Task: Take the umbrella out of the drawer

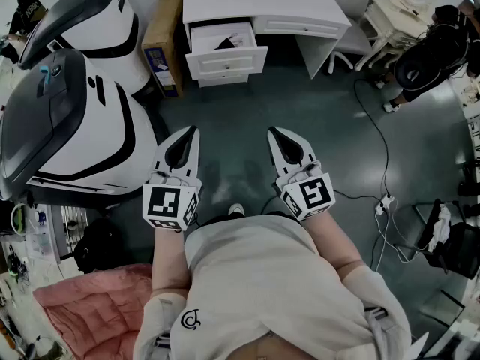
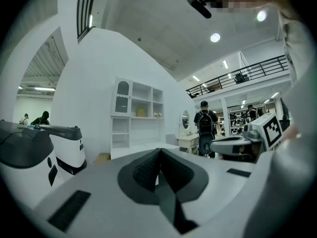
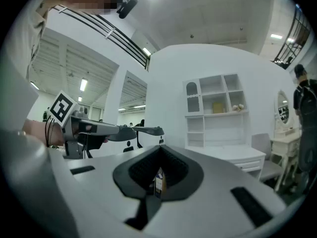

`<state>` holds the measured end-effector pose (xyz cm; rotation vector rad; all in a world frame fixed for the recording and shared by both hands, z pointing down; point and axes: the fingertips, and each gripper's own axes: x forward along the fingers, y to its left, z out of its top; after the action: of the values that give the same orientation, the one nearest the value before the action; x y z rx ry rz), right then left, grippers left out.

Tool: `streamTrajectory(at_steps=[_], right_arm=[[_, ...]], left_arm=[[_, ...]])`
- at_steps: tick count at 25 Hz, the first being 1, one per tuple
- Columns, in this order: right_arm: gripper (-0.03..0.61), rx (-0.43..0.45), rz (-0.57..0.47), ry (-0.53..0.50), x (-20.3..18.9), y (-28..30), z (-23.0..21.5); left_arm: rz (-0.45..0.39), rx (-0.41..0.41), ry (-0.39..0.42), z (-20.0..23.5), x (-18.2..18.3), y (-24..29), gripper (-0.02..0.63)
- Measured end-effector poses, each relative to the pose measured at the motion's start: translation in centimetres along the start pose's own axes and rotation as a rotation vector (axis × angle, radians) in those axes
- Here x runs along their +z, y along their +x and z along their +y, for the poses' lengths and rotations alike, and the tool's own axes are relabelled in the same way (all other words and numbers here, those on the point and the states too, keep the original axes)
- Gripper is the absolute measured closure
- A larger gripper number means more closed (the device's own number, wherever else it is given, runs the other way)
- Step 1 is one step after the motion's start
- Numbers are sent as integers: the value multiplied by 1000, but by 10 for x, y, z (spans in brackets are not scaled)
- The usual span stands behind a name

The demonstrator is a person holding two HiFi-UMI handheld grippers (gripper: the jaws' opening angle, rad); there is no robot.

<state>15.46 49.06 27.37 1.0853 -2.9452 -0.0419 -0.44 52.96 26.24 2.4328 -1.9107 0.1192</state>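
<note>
A white desk [image 1: 255, 10] stands at the far side of the floor with one drawer [image 1: 227, 62] pulled out. A dark thing, likely the umbrella [image 1: 225, 43], lies inside it. Both grippers are held at waist height, well short of the desk and pointing level toward it. My left gripper [image 1: 194, 129] [image 2: 159, 149] is shut with nothing in it. My right gripper [image 1: 271, 130] [image 3: 159, 148] has its tips together and is also empty. Each gripper view shows the other gripper off to one side; the desk and its shelf unit [image 3: 215, 115] stand ahead.
Two large white-and-dark machines [image 1: 75, 126] stand at the left, with a cardboard box [image 1: 161, 43] beside the desk. A pink quilted cloth [image 1: 90, 298] lies at bottom left. A cable and power strip [image 1: 384, 201] run across the floor at right. A person [image 1: 427, 58] stands at top right.
</note>
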Motion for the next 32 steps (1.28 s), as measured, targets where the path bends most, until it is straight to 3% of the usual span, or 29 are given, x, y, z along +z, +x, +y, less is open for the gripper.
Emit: streamTrajectory(at_steps=[20, 26, 32], right_arm=[[573, -48, 20, 48, -7, 22, -3], [572, -13, 46, 46, -19, 48, -18], [572, 24, 59, 68, -26, 96, -66]], left_arm=[[11, -11, -37, 21, -10, 9, 601], [24, -1, -41, 32, -16, 37, 601], [45, 37, -41, 52, -13, 94, 601]])
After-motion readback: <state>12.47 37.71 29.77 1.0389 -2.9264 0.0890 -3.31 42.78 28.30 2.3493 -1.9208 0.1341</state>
